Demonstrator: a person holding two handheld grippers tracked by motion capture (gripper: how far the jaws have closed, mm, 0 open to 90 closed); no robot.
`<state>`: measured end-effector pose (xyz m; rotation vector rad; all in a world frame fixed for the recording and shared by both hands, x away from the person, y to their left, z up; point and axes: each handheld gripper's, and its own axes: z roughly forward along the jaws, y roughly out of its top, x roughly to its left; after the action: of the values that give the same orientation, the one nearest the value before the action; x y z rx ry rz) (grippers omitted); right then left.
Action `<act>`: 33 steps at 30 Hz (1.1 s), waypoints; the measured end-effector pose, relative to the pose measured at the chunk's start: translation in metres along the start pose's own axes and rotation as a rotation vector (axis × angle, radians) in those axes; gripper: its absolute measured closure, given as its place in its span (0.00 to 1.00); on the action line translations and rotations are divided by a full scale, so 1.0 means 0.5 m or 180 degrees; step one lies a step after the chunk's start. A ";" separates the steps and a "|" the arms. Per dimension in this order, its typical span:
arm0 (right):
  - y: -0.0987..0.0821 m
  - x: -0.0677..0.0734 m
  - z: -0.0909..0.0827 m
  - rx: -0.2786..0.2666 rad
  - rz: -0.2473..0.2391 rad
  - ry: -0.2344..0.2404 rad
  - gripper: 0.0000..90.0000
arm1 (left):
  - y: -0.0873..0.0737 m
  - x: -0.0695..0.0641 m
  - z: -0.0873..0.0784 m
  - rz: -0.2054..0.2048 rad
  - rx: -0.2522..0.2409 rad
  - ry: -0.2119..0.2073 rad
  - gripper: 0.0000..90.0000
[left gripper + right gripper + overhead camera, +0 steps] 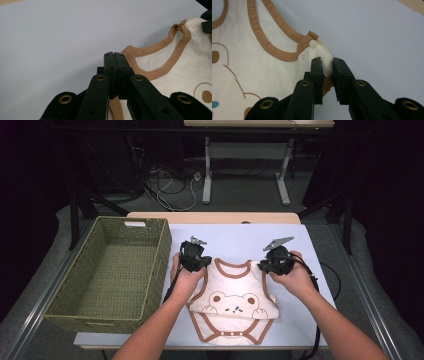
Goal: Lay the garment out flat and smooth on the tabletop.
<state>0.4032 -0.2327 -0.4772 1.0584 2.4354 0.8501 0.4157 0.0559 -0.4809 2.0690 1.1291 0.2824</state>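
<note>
A cream baby bodysuit [232, 305] with brown trim and a bear print lies on the pale blue table cover [235, 237], neckline away from the person. My left gripper [207, 262] is shut on its left shoulder. In the left gripper view the jaws [114, 55] are pressed together beside the brown neckline of the bodysuit [175, 72], with trim showing under them. My right gripper [261, 266] is shut on the other shoulder. In the right gripper view its jaws [327, 65] pinch cream cloth of the bodysuit [262, 67] just below a white snap [313, 44].
A large woven green basket [115, 270] stands empty on the table's left side, right beside the left hand. Bare table cover lies beyond the bodysuit, up to the far wooden edge [215, 217]. Cables trail from both grippers toward the person.
</note>
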 end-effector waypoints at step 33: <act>0.147 -0.052 0.027 -0.0027 0.0093 -0.0625 0.88 | 0.124 0.061 0.017 0.0040 -0.0341 0.0310 0.99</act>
<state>0.4670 -0.2072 -0.4380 1.1209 2.2569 0.7282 0.4771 0.0553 -0.4478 1.9866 1.1338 0.4445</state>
